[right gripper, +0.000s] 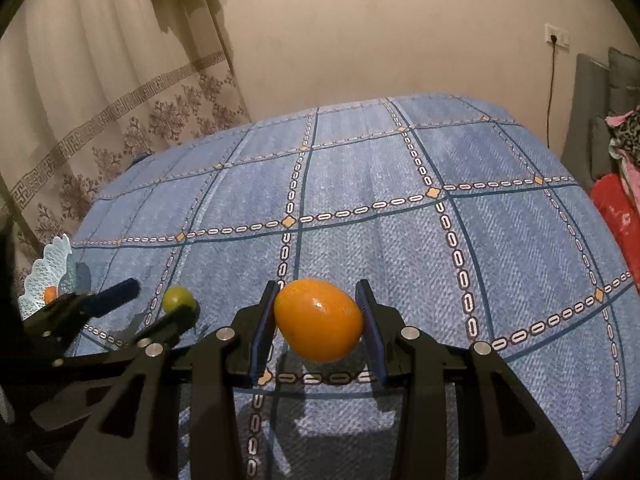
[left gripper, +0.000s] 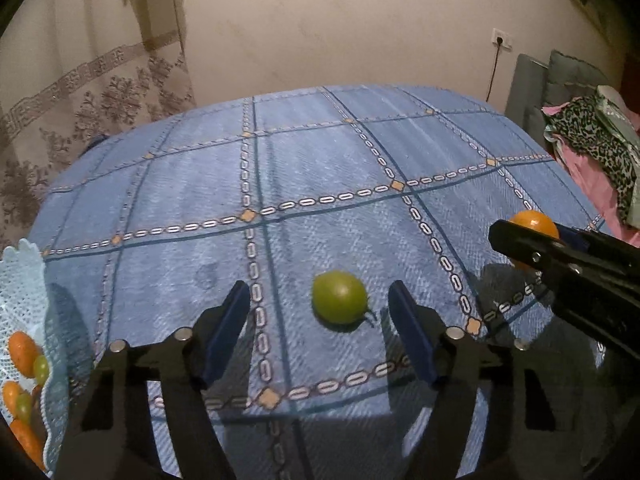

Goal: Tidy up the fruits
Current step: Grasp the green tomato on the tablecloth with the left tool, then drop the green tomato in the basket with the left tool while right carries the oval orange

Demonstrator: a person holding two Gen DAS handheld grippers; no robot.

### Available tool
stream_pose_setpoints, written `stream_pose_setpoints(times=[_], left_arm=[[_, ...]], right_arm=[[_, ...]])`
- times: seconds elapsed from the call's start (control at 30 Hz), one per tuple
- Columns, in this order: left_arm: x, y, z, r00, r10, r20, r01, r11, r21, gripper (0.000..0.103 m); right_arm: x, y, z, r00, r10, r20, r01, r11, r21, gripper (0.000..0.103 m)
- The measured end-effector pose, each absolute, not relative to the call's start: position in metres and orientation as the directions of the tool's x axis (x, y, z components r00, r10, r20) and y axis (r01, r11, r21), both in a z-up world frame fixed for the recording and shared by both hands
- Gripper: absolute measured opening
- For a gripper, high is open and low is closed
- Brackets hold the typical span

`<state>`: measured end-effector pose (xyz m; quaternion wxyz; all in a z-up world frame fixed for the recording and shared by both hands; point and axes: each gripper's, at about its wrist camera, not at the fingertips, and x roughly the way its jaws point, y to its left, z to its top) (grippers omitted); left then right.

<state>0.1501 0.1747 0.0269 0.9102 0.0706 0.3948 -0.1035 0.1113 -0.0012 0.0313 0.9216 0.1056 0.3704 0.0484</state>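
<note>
A green fruit [left gripper: 340,298] lies on the blue checked tablecloth [left gripper: 320,200], between the two blue pads of my left gripper [left gripper: 318,286]. That gripper is open and neither pad touches the fruit. My right gripper [right gripper: 318,283] is shut on an orange fruit [right gripper: 318,320], its pads pressing both sides and holding it just above the cloth. In the left wrist view the right gripper [left gripper: 532,236] and its orange fruit [left gripper: 534,222] are to the right. From the right wrist, the left gripper [right gripper: 156,300] straddles the green fruit [right gripper: 178,298].
A pale blue lacy basket [left gripper: 24,280] at the table's left edge holds several orange and green fruits; it also shows as the basket [right gripper: 44,276]. A patterned curtain [left gripper: 80,100] hangs behind it. Piled clothes [left gripper: 592,152] and a grey chair [left gripper: 528,92] stand at the right.
</note>
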Motion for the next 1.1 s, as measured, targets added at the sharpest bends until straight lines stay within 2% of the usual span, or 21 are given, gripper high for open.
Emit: stream_pose_setpoints(times=[0.07,0.2,0.27,0.33,0.37,0.6,1.1], left_arm=[[0.155,0.173,0.025,0.659,-0.138,-0.739,0.246,0.968,0.04,0.064],[0.164,0.172,0.017,0.631,-0.158,-0.759,0.249,0.968,0.005,0.046],[0.164,0.172,0.015,0.636,-0.167,-0.753,0.253,0.967,-0.001,0.045],[0.163,0.171,0.016,0.636,-0.183,-0.749,0.267,0.964,-0.008,0.034],[0.162,0.172,0.016,0.635,-0.201,-0.746,0.278,0.96,-0.023,0.032],[0.157,0.177,0.018,0.644,-0.213,-0.735,0.269,0.962,-0.043,0.03],[0.127,0.188,0.04,0.735,-0.121,-0.668,0.191,0.981,0.032,0.03]], right_arm=[[0.108,-0.002,0.032,0.722,0.17,-0.67,-0.017,0.973,0.229,0.039],[0.108,0.002,0.033,0.726,0.166,-0.668,-0.022,0.976,0.219,0.039],[0.109,0.006,0.032,0.725,0.166,-0.668,-0.022,0.975,0.219,0.039],[0.109,0.008,0.031,0.724,0.167,-0.669,-0.023,0.975,0.219,0.039],[0.11,0.009,0.031,0.724,0.167,-0.67,-0.024,0.976,0.218,0.039],[0.112,0.011,0.028,0.726,0.169,-0.666,-0.029,0.976,0.216,0.039],[0.105,0.009,0.032,0.747,0.203,-0.633,-0.058,0.969,0.241,0.039]])
